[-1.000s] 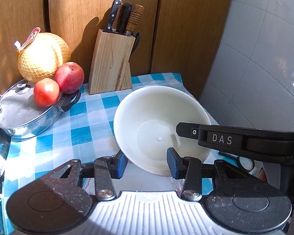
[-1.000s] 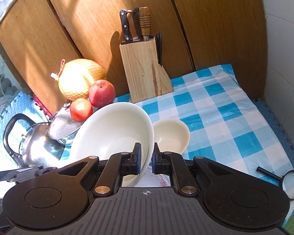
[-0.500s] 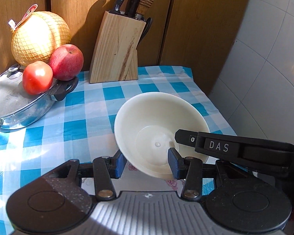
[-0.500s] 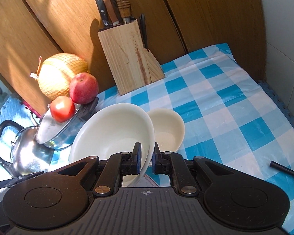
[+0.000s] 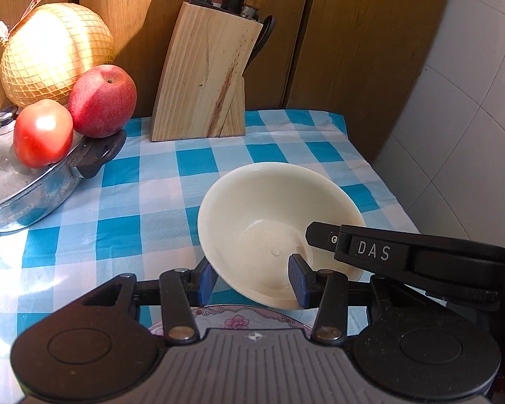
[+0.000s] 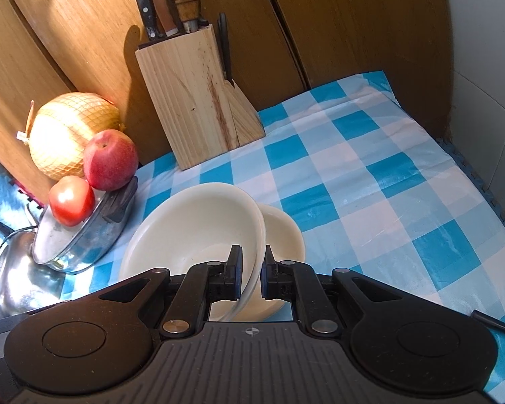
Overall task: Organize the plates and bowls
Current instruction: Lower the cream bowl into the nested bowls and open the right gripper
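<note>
A glossy blue-and-white checked cloth [image 6: 370, 181] is spread on the desk. A smooth cream bowl [image 5: 272, 222] is seen with a soft sheen. The knife block [image 5: 205, 77] is of pale unvarnished wood. A polished metal lid [image 5: 13, 181] shines.

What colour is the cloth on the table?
The tablecloth is checked blue and white; it shows best in the right wrist view.

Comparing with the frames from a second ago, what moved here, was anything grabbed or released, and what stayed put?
The right gripper, shut on the rim of the large bowl throughout, has carried it forward and down, so it now partly covers the small bowl and hangs over the floral plate. Nothing was grabbed or released. The left gripper stays open. Knife block, fruit and lidded pan did not move.
</note>
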`<state>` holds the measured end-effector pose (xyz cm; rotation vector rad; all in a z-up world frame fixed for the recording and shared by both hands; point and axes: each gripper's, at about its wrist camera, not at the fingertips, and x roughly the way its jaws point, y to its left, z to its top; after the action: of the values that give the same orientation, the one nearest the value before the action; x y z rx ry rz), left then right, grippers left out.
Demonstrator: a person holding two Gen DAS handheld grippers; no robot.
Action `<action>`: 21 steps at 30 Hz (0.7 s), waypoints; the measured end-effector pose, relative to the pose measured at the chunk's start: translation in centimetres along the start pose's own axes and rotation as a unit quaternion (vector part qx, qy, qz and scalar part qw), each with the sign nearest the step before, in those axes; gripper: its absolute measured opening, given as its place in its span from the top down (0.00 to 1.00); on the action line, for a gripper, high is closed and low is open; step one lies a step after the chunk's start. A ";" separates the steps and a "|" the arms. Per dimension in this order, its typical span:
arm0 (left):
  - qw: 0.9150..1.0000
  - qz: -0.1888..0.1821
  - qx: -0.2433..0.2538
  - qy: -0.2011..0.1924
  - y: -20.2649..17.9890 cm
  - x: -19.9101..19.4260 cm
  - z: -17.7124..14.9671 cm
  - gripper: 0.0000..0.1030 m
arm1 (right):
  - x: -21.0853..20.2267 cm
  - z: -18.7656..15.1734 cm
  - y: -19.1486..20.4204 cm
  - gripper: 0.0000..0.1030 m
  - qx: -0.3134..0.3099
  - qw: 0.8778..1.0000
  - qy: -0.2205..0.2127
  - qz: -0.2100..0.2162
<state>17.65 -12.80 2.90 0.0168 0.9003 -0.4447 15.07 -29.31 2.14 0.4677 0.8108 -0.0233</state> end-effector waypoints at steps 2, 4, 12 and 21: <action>1.000 0.002 -0.001 0.001 0.1 0.3 0.2 0.63 | 0.3 0.1 0.1 0.86 -0.001 1.000 0.001 -0.002; 1.000 0.002 -0.001 0.002 0.2 0.5 0.3 0.63 | 0.6 0.2 0.2 0.86 -0.002 1.000 -0.001 -0.003; 1.000 0.009 0.008 0.003 0.0 1.4 0.6 0.63 | 1.4 0.6 0.4 0.86 -0.014 1.000 -0.006 -0.020; 1.000 0.016 0.014 0.002 0.0 2.1 1.0 0.63 | 1.8 0.8 0.9 0.85 -0.037 0.998 -0.014 -0.039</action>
<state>19.50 -13.72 1.90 0.0585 0.8969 -0.4282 17.01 -28.54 1.72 0.3648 0.7986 -0.0715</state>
